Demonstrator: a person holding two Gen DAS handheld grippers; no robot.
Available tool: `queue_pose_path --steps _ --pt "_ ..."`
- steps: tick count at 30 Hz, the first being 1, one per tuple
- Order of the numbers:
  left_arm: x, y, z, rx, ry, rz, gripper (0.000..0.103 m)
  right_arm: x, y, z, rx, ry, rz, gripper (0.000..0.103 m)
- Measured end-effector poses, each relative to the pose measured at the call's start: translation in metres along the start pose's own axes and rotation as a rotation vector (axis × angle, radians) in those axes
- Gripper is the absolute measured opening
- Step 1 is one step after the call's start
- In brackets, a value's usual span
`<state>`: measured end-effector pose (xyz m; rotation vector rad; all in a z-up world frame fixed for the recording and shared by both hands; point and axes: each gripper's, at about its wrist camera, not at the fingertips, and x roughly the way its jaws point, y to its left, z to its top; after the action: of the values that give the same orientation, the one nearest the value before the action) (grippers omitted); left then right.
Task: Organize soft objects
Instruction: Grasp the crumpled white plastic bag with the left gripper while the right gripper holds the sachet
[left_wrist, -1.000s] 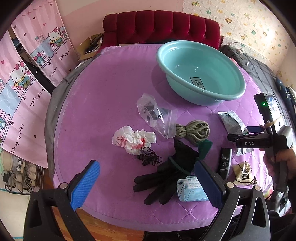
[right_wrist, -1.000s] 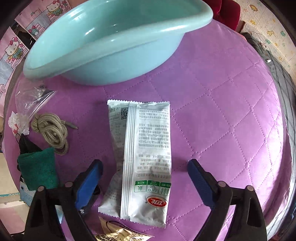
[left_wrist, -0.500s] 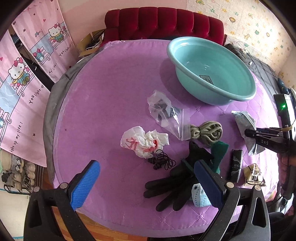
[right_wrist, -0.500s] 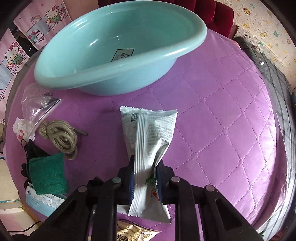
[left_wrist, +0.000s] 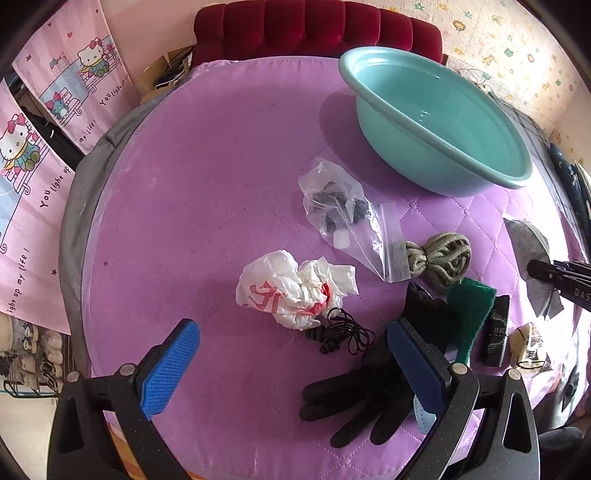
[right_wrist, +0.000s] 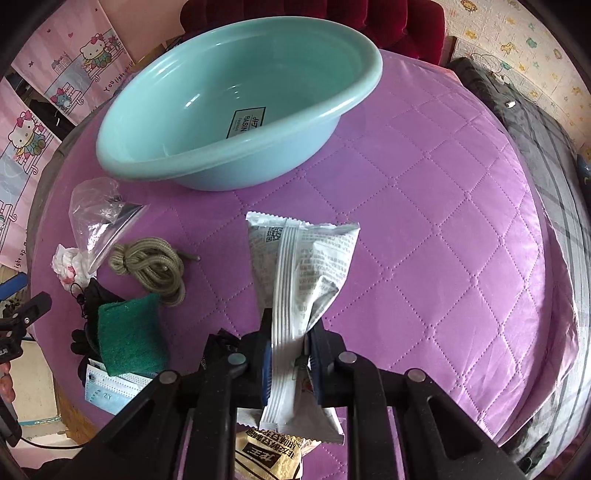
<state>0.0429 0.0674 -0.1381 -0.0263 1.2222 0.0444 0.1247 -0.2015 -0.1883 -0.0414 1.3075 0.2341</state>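
Packet (right_wrist: 301, 280) pinched between right tongs (right_wrist: 290, 356)

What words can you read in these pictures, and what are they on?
"BASIN": label inside the teal basin.
"DAS": right hand-held gripper.
"ZY": blue face mask.
"YOU light up my life!": Hello Kitty curtain.
White snack packet print: too small to read.
Yellow packet: Chinese characters, unclear.

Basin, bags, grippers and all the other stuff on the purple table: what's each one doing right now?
Left gripper: open, holding nothing.
Right gripper: shut on the packet.
Packet: pinched, creased, lifted.
Basin: upright, empty.
Zip bag: lying flat, zip end by the rope.
Plastic bag: crumpled.
Rope: coiled.
Gloves: lying flat.
Sponge: lying on the gloves.
Mask: partly under the sponge.
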Motion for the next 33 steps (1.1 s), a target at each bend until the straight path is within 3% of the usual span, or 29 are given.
queue_pose_path --steps 14,17,19,22,28,33 --pt "0.058 0.002 0.033 0.076 0.037 -0.021 0.103 -0.035 -0.008 -0.015 0.047 -0.012 -0.051 0.016" --pt "0.069 0.002 0.038 0.083 0.056 -0.018 0.093 -0.042 -0.01 -0.017 0.053 -0.018 -0.066 0.016" --pt "0.073 0.005 0.043 0.082 0.049 -0.023 0.07 -0.041 -0.006 -0.019 0.057 -0.016 -0.075 0.016" --pt "0.08 0.01 0.05 0.083 0.059 -0.038 0.051 -0.04 -0.003 -0.021 0.07 -0.017 -0.083 0.016" --pt "0.084 0.02 0.052 0.068 0.051 -0.113 0.044 -0.034 0.008 -0.021 0.097 -0.035 -0.095 0.016" --pt "0.07 0.027 0.054 0.09 0.022 -0.116 0.044 -0.038 0.006 -0.023 0.108 -0.044 -0.082 0.016"
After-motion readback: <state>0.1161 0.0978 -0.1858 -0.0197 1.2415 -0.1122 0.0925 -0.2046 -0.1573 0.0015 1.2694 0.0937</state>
